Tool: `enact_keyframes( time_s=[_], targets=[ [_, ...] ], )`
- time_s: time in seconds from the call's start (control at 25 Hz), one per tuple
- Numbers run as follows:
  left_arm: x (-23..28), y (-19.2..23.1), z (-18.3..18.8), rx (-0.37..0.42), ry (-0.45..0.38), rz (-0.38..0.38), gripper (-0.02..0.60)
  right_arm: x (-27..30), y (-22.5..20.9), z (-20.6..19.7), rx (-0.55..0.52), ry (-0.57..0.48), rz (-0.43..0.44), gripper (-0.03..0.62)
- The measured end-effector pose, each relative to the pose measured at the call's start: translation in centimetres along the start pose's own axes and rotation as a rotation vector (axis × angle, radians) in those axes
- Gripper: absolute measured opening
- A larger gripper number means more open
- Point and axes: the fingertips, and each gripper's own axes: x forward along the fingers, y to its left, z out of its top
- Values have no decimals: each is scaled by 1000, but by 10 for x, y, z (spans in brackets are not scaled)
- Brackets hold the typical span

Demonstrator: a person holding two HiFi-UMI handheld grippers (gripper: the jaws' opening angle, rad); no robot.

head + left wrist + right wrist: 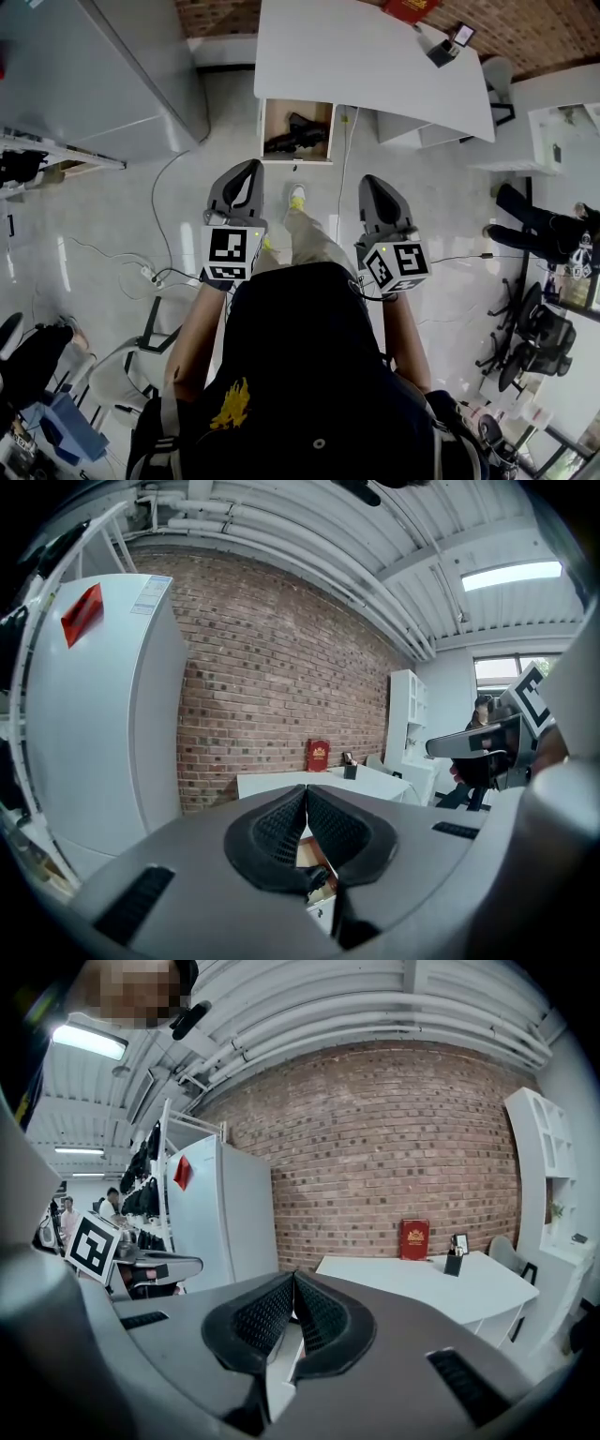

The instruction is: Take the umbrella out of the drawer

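A black folded umbrella (pixel 294 135) lies in the open wooden drawer (pixel 264 131) under the white desk (pixel 366 56), ahead of me on the floor side. My left gripper (pixel 243 181) and right gripper (pixel 379 192) are held side by side in front of my body, short of the drawer and apart from it. Both are shut with nothing between the pads. In the left gripper view the left gripper (pixel 307 804) points at the drawer (pixel 314 853), seen low behind its jaws. The right gripper (pixel 293 1288) points toward the desk (pixel 422 1283) and brick wall.
A red book (pixel 412 8) and a pen holder (pixel 442 52) stand on the desk. A tall white cabinet (pixel 122 66) is at the left. Cables and a power strip (pixel 150 273) lie on the floor at the left. Office chairs (pixel 530 328) crowd the right side.
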Motion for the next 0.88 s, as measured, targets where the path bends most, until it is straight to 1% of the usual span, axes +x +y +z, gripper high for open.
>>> enact_keyframes(
  time_s=[0.28,0.44,0.72,0.88],
  targets=[
    [31,19,-7,11,30,40,18,41,-19,-3,-14,18,36,28],
    [52,23,-10,11,52,42,18,64,-36,-6,-6,38,46,28],
    [82,19,-16,-15,65,29,18,96,-65,-30,7,124,4,28],
    [94,20,-19,-25,55,51,18,113,-67,-50,13,179,41,28]
  ],
)
